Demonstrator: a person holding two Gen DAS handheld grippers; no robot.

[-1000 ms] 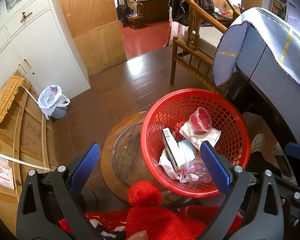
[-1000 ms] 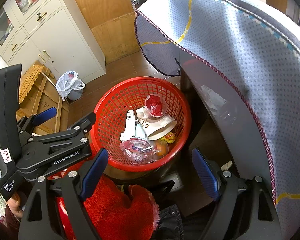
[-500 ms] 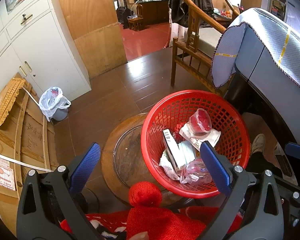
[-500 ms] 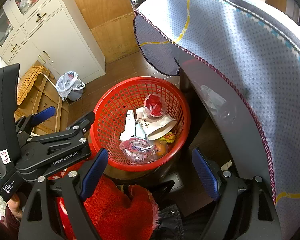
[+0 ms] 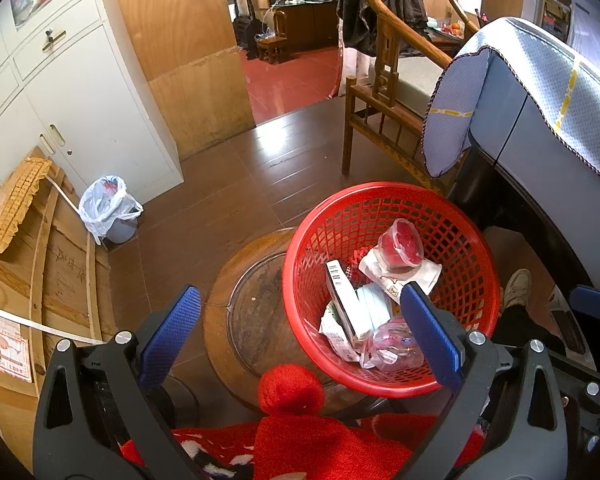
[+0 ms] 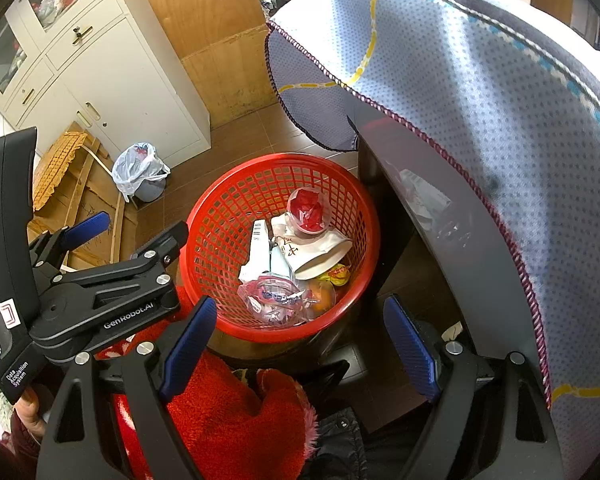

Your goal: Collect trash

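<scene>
A red mesh basket (image 5: 380, 204) stands on a round wooden stool (image 5: 252, 300); it also shows in the right wrist view (image 6: 220, 240). It holds trash: a clear cup with red paper (image 5: 402, 240), a white paper cup (image 6: 320, 250), a white box (image 5: 340, 300) and a crumpled clear bag (image 6: 272, 300). My left gripper (image 5: 300, 328) is open and empty, held above and just left of the basket. My right gripper (image 6: 300, 340) is open and empty, above the basket's near rim. The left gripper's body (image 6: 80, 300) shows at the left of the right wrist view.
A table under a blue dotted cloth (image 6: 480, 120) stands close on the right. A wooden chair (image 5: 384, 92) is behind the basket. A small bin with a white plastic bag (image 5: 108, 212) sits by white cabinets (image 5: 80, 100). Wooden boards (image 5: 32, 260) lean at the left.
Both grippers stay open. The left view has pulled back slightly, so the basket sits a little lower and farther away. The trash has not moved.
</scene>
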